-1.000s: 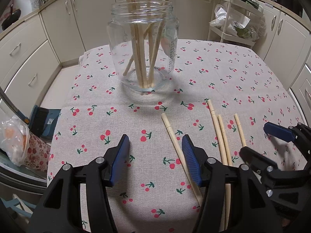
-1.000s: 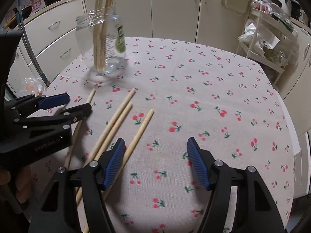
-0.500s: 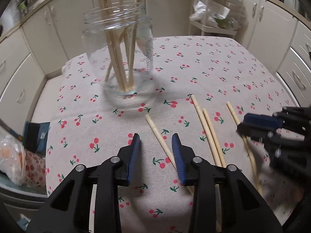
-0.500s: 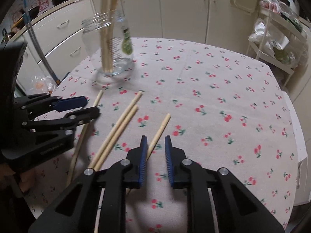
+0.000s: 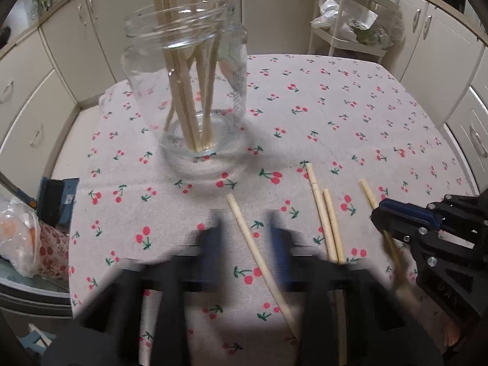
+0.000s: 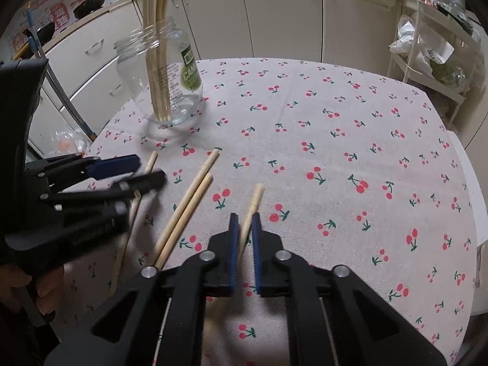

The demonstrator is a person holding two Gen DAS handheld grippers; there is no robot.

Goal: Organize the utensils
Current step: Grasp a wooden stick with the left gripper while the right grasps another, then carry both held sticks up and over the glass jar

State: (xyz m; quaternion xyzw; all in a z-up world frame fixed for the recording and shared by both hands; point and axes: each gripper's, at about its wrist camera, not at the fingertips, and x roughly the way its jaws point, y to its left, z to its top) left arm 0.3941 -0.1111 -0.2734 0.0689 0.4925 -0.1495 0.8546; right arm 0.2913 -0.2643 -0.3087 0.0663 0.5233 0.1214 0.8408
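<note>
Left wrist view: the left gripper (image 5: 247, 244) is motion-blurred, its jaws drawn in on a single chopstick (image 5: 259, 256) that runs between them from the near edge toward the jar (image 5: 189, 91). Whether the pads already press it cannot be read through the blur. The grip sits partway along the shaft, probably so the stick can be tipped upright for insertion. The glass jar stands at far left-centre with several chopsticks leaning inside it. A touching pair of chopsticks (image 5: 328, 222) lies just right of the gripped one. At the right edge, the right gripper (image 5: 396, 216) has narrow jaws over a fourth stick.

Right wrist view: the right gripper's blue pads (image 6: 233, 244) pinch a chopstick (image 6: 254, 198) that points away, its far end free. The left gripper enters from the left, the jar beyond it.

Surface and room: a cherry-print tablecloth (image 6: 335, 152) covers the table. Cream cabinets (image 6: 274, 9) line the far walls, and a wire rack (image 6: 427, 61) with bags stands at far right.
</note>
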